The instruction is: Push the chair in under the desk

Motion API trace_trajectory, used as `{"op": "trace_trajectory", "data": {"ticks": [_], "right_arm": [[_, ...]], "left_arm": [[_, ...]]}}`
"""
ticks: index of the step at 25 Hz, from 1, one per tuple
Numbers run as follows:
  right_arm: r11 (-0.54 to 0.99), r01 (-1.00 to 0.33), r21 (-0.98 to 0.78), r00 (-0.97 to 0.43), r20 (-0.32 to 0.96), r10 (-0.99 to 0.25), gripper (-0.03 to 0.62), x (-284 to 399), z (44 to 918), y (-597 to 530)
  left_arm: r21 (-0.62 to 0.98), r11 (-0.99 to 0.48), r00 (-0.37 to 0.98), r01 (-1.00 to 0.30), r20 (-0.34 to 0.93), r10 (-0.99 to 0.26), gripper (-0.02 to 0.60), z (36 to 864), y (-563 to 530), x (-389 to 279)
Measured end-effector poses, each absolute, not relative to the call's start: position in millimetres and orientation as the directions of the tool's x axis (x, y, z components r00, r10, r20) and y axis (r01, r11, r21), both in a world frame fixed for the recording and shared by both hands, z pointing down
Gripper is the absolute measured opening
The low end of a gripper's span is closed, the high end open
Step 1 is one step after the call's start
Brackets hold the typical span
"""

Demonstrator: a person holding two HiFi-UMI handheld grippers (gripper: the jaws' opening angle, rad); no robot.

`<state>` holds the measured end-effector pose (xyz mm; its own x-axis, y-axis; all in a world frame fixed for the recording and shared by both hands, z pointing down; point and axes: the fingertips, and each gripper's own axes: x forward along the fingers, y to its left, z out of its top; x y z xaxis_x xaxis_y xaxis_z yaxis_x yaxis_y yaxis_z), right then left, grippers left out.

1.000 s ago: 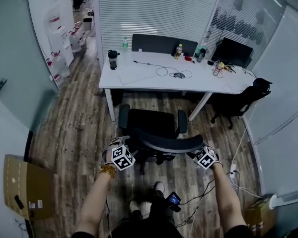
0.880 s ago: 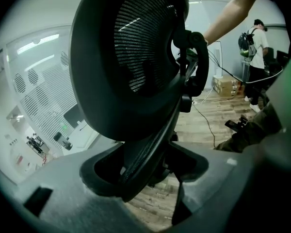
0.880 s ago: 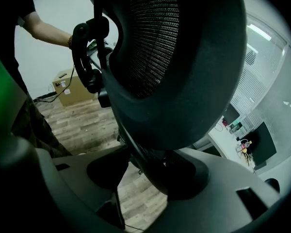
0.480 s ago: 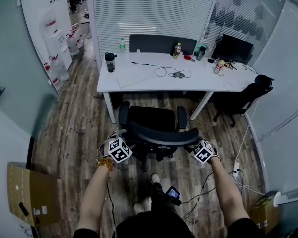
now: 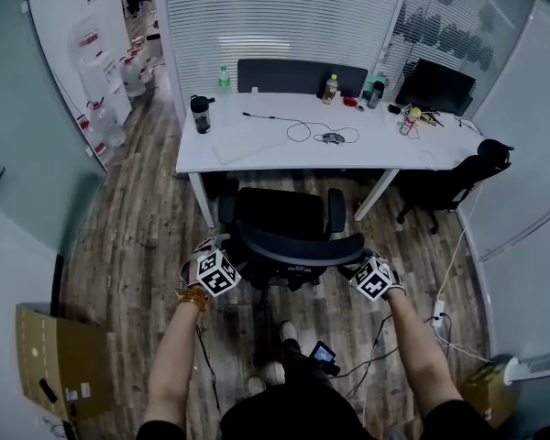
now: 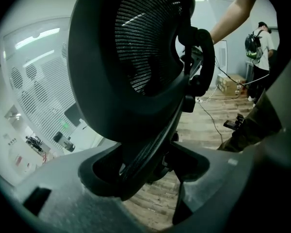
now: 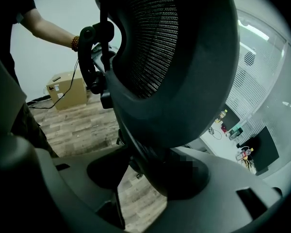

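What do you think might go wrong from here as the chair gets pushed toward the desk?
The left claw looks loose around the chair backrest rim, so it may slip off mid-push. The right armrest sits near the slanted desk leg and could catch it if the chair veers right.

Both gripper views cut off the top of the chair (image 6: 136,57); I can't name the small clutter (image 5: 328,138) on the desk (image 5: 257,149).

Chair (image 5: 284,232) just before desk (image 5: 257,145); bottle (image 5: 199,115) on desk's left end.
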<state>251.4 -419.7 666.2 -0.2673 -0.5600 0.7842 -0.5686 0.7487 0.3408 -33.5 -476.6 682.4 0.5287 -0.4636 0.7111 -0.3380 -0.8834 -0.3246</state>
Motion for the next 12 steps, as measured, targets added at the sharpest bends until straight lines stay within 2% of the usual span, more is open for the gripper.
{"op": "trace_trajectory", "data": {"ticks": [12], "right_arm": [[0.758, -0.556, 0.341, -0.28, 0.782, -0.556, 0.236, 250.8, 665.8, -478.1]], "left_arm": [[-0.328, -0.877, 0.52, -0.351, 0.711, -0.474, 0.319, 682.0, -531.7, -34.4]]}}
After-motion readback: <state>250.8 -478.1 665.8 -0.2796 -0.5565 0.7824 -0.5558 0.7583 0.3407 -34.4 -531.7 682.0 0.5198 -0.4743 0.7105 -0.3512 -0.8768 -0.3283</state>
